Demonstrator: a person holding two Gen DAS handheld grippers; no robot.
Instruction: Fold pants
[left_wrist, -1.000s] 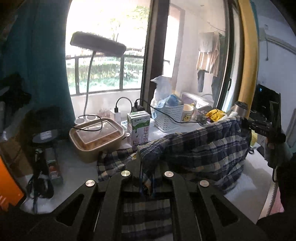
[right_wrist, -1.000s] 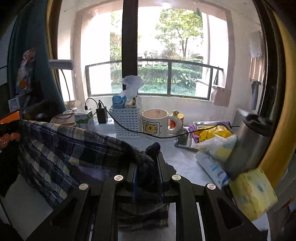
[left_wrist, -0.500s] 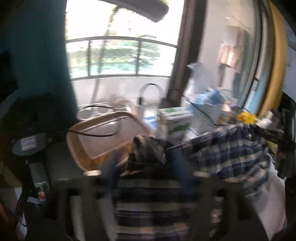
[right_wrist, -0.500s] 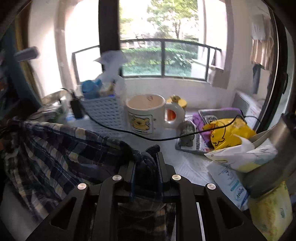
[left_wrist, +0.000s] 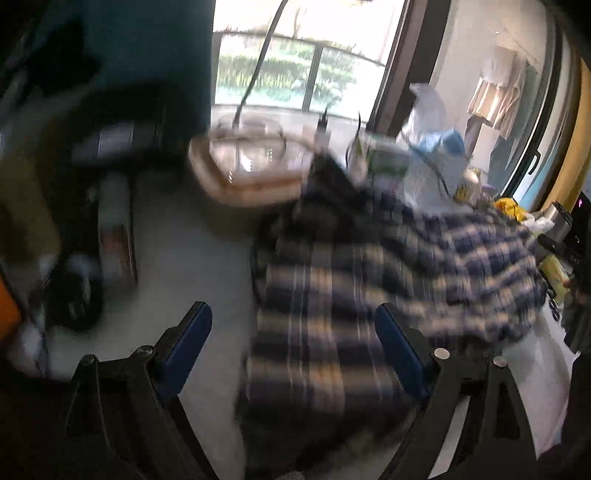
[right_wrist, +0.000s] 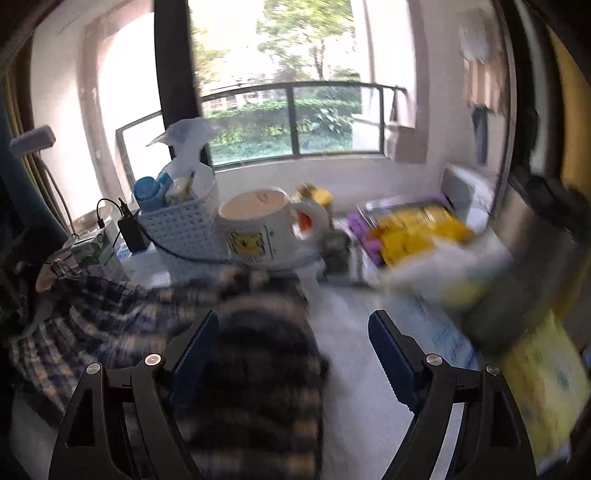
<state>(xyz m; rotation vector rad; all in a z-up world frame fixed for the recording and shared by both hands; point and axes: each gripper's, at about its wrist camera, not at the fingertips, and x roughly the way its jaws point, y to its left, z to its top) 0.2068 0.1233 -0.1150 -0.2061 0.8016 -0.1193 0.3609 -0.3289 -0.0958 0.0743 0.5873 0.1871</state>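
Observation:
The blue and cream plaid pants (left_wrist: 369, 280) lie bunched on the white table, blurred by motion; they also show in the right wrist view (right_wrist: 240, 343). My left gripper (left_wrist: 291, 343) is open, its blue-padded fingers spread either side of the cloth's near end, holding nothing. My right gripper (right_wrist: 291, 350) is open too, with the cloth lying between and under its left finger (right_wrist: 195, 347).
Behind the pants stand a tan tray (left_wrist: 251, 166), a milk carton (left_wrist: 384, 158), a white basket (right_wrist: 181, 225), a bear mug (right_wrist: 258, 229), a yellow bag (right_wrist: 417, 232) and a steel flask (right_wrist: 532, 258). Dark gear (left_wrist: 107, 229) sits at the left.
Both grippers have opened and let go of the pants, which have dropped onto the table. Both cameras moved forward and tipped down.

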